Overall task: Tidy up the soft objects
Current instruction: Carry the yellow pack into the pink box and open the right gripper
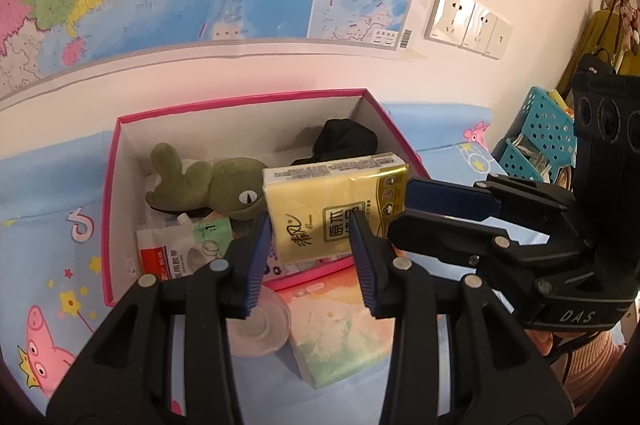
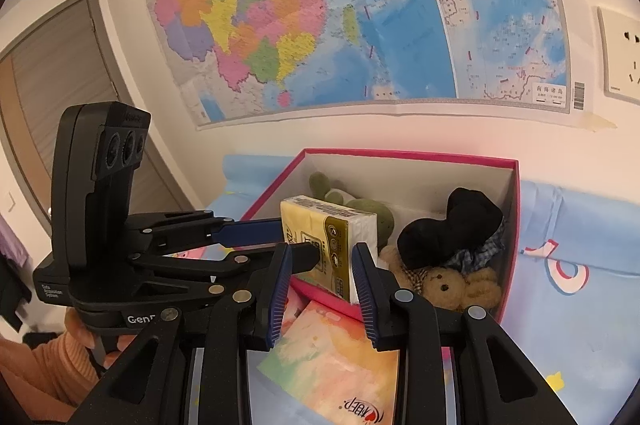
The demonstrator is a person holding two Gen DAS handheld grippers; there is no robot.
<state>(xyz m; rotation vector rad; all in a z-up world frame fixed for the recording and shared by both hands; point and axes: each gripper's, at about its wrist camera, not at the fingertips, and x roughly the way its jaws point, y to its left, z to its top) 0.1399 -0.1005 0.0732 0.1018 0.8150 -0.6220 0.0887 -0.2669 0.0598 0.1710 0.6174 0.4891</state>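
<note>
A yellow tissue pack hangs above the front rim of the pink box. My left gripper and my right gripper are both shut on the pack, each from a different side. The right gripper's fingers show in the left wrist view, at the pack's right end. The left gripper's fingers show in the right wrist view, at its left end. Inside the box lie a green plush frog, a black cloth, a tan teddy bear and a white medical-tape packet.
A pastel tissue pack and a clear plastic lid lie on the blue cartoon sheet in front of the box. A blue perforated basket stands at the right. A wall with a map is close behind.
</note>
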